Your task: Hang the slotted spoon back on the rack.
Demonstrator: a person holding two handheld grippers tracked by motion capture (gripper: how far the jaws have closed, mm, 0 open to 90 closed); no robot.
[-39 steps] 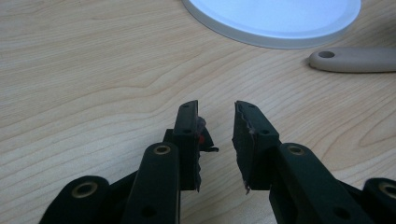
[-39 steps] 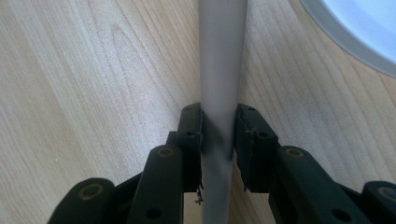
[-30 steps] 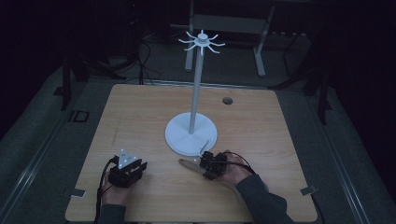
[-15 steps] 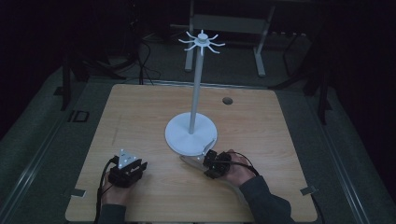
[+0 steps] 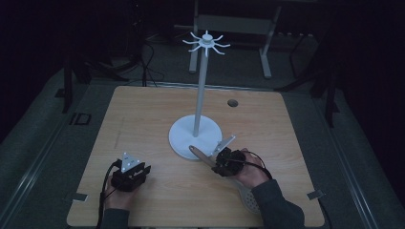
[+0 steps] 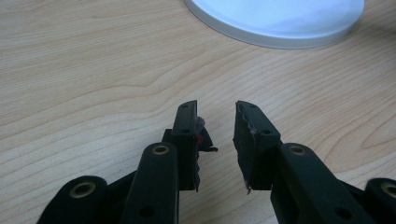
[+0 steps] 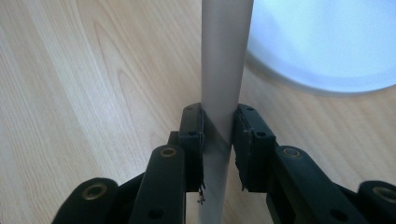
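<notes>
A white stand [image 5: 200, 90] with a ring of hooks [image 5: 206, 43] on top rises from a round base [image 5: 184, 136] at the table's middle. My right gripper [image 5: 217, 160] is shut on the grey handle [image 7: 224, 70] of a kitchen utensil just in front of the base. The handle's tip [image 5: 195, 150] reaches the base rim, and the perforated head [image 5: 248, 198] lies near the right forearm. In the right gripper view the handle is clamped between both pads of my right gripper [image 7: 218, 135], with the base [image 7: 327, 42] beyond. My left gripper [image 5: 131, 174] rests at the front left, and in its own view my left gripper [image 6: 215, 107] is open with nothing between the jaws.
The wooden table [image 5: 143, 119] has a small round hole [image 5: 232, 102] at the back right. The white base [image 6: 275, 18] lies ahead of the left gripper. Table legs and cables stand on the dark floor behind.
My right gripper has shifted slightly right and away from the person with the utensil, bringing the handle's tip up to the base rim. The left gripper has stayed still.
</notes>
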